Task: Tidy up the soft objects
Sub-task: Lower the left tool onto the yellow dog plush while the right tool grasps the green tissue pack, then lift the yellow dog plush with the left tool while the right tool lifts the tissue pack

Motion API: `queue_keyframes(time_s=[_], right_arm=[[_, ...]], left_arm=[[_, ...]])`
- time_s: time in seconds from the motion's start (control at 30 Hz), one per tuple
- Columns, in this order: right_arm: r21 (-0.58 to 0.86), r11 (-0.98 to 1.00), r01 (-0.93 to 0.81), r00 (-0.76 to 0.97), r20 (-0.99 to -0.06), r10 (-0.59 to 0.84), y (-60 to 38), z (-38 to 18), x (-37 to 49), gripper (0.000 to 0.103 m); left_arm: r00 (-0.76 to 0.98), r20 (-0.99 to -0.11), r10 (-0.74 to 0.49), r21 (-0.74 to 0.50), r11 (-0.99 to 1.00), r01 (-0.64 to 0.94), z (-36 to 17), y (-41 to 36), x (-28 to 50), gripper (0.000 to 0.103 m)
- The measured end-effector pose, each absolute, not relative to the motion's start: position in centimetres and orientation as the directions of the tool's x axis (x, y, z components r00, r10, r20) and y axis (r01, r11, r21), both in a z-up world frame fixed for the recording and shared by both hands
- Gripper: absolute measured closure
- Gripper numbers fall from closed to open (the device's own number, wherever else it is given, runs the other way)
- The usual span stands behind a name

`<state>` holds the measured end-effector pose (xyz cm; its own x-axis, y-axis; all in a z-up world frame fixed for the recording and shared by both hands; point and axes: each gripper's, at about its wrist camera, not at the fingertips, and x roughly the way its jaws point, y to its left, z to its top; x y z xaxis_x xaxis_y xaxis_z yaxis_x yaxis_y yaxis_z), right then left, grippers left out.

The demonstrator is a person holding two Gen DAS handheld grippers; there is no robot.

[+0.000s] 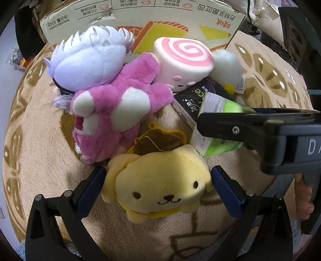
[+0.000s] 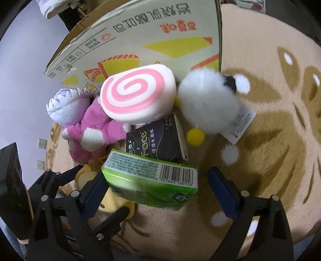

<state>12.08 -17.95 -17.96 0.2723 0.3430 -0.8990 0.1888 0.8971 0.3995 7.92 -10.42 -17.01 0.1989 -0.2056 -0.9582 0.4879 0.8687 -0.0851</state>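
Observation:
A yellow dog plush [image 1: 156, 184] lies on the beige blanket [image 1: 40, 140], between the fingers of my left gripper [image 1: 158, 190]. The pads sit at its ears without squashing it, so that gripper is open. My right gripper [image 2: 158, 192] is open around a green tissue pack [image 2: 152, 180]. Its left pad is at the pack's end and the right pad stands clear of it. In the left wrist view one right finger [image 1: 220, 124] lies across the green tissue pack [image 1: 218, 108].
Behind lie a pink bear plush [image 1: 112, 112], a lilac spiky-haired plush [image 1: 88, 60], a pink-swirl roll squishy [image 1: 182, 60], a white fluffy plush [image 2: 206, 104], a dark tissue pack [image 2: 158, 140] and a brown pouch [image 1: 158, 140]. A printed cardboard box [image 1: 140, 18] stands at the back.

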Motion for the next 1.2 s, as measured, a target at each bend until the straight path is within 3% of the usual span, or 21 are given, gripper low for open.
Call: queue_keyframes(time_s=[0.13,0.2,0.27,0.47,0.87,1.2], right_arm=[[0.395,0.897,0.199,0.243,-0.906,0.346,-17.6,-18.7,12.4,0.008],[0.4,0.897,0.191,0.244,-0.904,0.351,-17.7,-18.7,12.5,0.018],[0.404,0.895,0.187,0.242,-0.902,0.357,-17.9,-18.5,12.2,0.021],[0.402,0.895,0.196,0.256,-0.901,0.349,-17.8,-18.3,11.3,0.023],[0.355,0.913,0.2,0.359,-0.894,0.269,-18.7,-15.4,9.3,0.024],[0.325,0.939,0.116,0.583,-0.788,0.201,-18.7,-10.1,6.5,0.024]], left_arm=[[0.187,-0.959,-0.21,-0.099,0.874,0.476,-17.2,-10.3,8.1,0.001],[0.182,-0.961,-0.21,-0.103,0.877,0.469,-17.4,-10.0,8.2,0.001],[0.178,-0.96,-0.215,-0.111,0.88,0.462,-17.4,-9.9,8.1,0.006],[0.2,-0.956,-0.214,-0.1,0.88,0.465,-17.1,-10.1,7.6,0.013],[0.33,-0.925,-0.187,-0.041,0.914,0.403,-14.3,-8.0,6.9,0.016],[0.519,-0.842,-0.146,0.036,0.945,0.324,-10.6,-6.2,5.8,0.016]])
